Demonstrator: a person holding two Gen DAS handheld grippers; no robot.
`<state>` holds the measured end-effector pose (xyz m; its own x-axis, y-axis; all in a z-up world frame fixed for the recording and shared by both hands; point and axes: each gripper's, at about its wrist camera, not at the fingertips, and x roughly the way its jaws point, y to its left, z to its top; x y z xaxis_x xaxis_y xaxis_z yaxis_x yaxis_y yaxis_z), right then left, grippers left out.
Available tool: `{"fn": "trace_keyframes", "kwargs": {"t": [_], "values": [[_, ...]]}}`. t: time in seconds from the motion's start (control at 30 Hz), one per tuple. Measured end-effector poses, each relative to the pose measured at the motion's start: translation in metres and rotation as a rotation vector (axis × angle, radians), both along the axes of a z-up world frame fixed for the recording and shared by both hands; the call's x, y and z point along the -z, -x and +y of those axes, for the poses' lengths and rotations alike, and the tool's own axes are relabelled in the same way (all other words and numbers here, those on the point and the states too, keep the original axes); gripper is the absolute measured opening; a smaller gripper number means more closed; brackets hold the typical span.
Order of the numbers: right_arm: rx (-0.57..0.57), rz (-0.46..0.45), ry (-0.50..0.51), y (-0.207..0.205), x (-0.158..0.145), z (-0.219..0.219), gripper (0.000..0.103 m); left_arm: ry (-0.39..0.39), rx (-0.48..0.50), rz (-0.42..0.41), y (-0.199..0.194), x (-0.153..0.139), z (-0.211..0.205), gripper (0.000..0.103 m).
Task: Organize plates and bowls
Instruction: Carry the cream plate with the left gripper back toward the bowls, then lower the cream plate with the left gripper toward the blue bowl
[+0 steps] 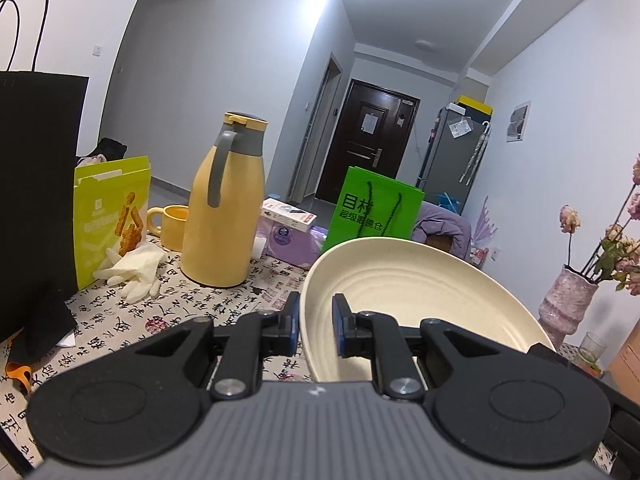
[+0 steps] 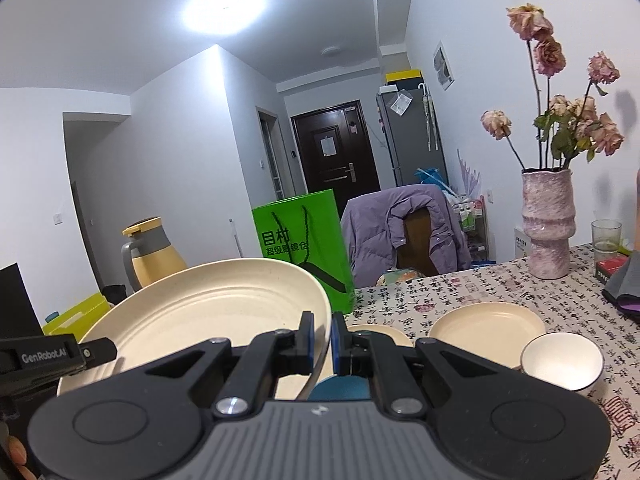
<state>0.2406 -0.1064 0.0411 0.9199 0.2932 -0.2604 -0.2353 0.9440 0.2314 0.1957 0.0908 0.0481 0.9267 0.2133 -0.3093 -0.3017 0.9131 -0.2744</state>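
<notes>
Both grippers clamp one large cream plate (image 2: 208, 304) above the patterned table (image 2: 500, 292). The left gripper (image 1: 316, 322) pinches its left rim; the right gripper (image 2: 322, 340) pinches its right rim.

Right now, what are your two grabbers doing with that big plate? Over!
Both grippers, left and right, shut on the big cream plate, opposite rims, lifted off the table. Smaller plate and white bowl on the table ahead. Green bag close behind.

Large cream plate (image 2: 208, 304): ribbed inside, lifted off counter (image 2: 500, 284), tilted, rim gripped on both sides. Smaller cream plate (image 2: 486, 324) flat on counter. White bowl (image 2: 562, 362) upright just beside it. Another cream plate (image 2: 380, 332) partly hidden.
</notes>
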Motion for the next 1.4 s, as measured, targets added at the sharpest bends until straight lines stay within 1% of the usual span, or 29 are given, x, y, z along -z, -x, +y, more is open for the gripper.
{"fn": "trace_keyframes", "kwargs": {"t": [0.57, 0.87, 1.4], "values": [[0.034, -0.035, -0.012, 0.033, 0.002, -0.034, 0.008, -0.015, 0.041, -0.011, 0.020, 0.000, -0.030, 0.016], [0.063, -0.050, -0.026, 0.050, 0.008, -0.054, 0.009, -0.019, 0.084, 0.000, 0.027, 0.005, -0.047, 0.016], [0.093, -0.032, -0.064, 0.067, 0.023, -0.079, 0.009, -0.046, 0.134, 0.003, 0.039, 0.015, -0.071, 0.016]]}}
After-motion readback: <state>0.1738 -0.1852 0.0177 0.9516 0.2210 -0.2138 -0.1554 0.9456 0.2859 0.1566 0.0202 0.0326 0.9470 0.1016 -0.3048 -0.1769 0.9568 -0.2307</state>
